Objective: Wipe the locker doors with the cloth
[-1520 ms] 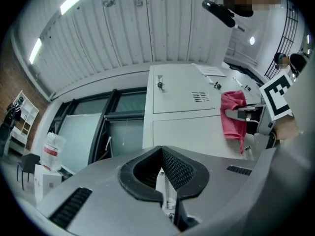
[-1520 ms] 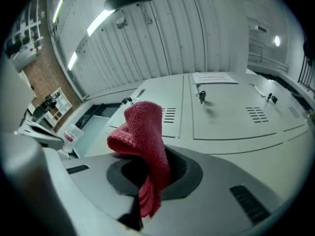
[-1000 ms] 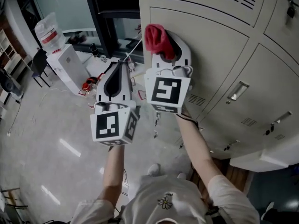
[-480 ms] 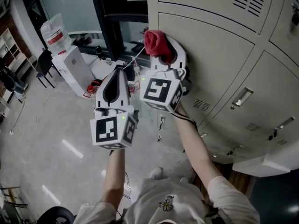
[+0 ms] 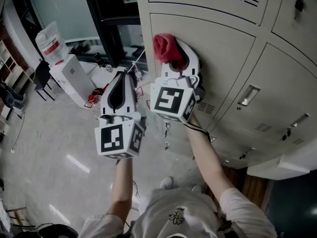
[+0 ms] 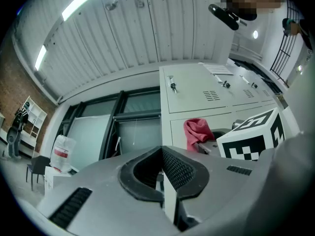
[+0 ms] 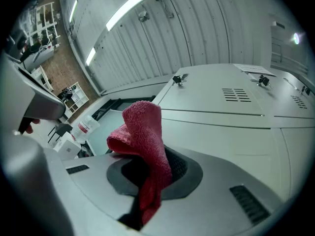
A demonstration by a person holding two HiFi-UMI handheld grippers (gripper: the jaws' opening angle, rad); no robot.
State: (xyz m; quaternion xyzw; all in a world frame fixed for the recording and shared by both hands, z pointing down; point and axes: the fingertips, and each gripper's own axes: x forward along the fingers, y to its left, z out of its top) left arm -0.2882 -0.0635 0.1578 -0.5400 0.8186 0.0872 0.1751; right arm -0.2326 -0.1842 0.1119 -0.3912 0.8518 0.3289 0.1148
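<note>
A red cloth [image 5: 165,48] sticks out of my right gripper [image 5: 174,58], whose jaws are shut on it. In the right gripper view the red cloth [image 7: 143,146] bunches above the jaws and hangs down between them. The cloth rests against the left part of a beige locker door [image 5: 223,58] near the locker bank's left edge. My left gripper [image 5: 120,86] is held lower left, off the lockers, jaws shut with nothing between them. In the left gripper view the left gripper [image 6: 161,173] points toward the windows, with the cloth [image 6: 197,131] to its right.
More locker doors with recessed handles [image 5: 248,96] and vent slots run to the right. A dark window frame [image 5: 106,19] stands left of the lockers. A water dispenser [image 5: 64,66] and a black chair [image 5: 39,73] stand on the shiny floor at left.
The right gripper and cloth stay at nearly the same spot on the door, shifting slightly. The head view has swung a little; the left gripper holds its place.
</note>
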